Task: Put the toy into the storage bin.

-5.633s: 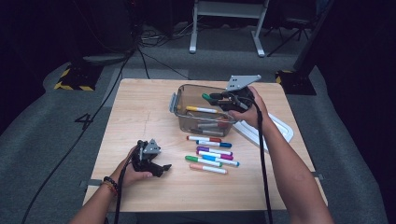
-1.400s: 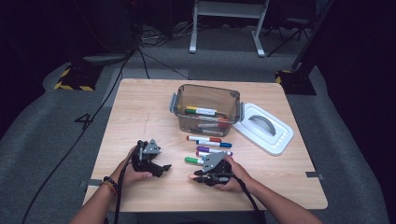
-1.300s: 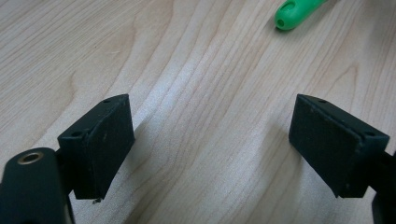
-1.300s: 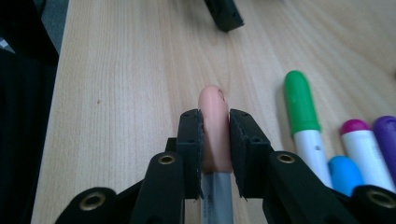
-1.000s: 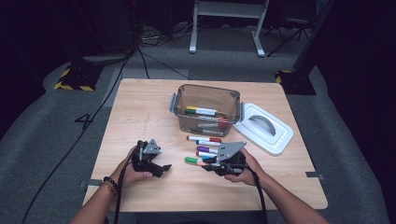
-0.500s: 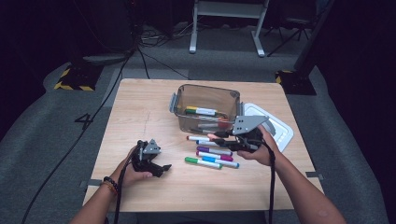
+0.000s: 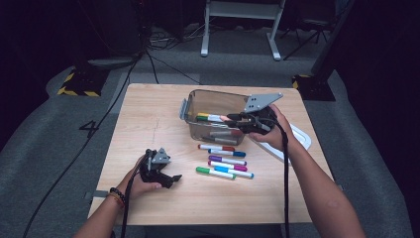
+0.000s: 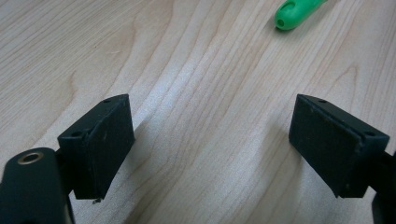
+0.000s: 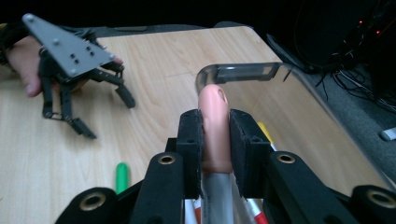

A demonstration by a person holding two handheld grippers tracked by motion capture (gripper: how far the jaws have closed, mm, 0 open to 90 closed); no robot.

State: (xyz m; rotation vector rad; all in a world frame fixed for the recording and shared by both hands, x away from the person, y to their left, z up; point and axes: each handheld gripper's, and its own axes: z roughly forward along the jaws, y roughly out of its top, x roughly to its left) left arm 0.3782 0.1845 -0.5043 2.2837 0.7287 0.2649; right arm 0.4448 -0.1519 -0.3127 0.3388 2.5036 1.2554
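The right gripper [image 7: 236, 120] clamps a pink-capped marker [image 9: 214, 126] above the bin [image 7: 190, 106] rim; the left gripper [image 8: 210, 144] (jaws wide, empty) rests on bare table [image 7: 148, 119].

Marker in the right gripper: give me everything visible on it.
The marker has a peach-pink cap with a rounded tip and a small dark mark near the end, and a pale grey-white barrel, seemingly smooth plastic. The right gripper is shut on it, both jaws pressing the cap's sides, the tip poking out past them. It is held off the table, pointing over the clear plastic bin that already holds other markers. In the high view it sits above the bin's near right part.
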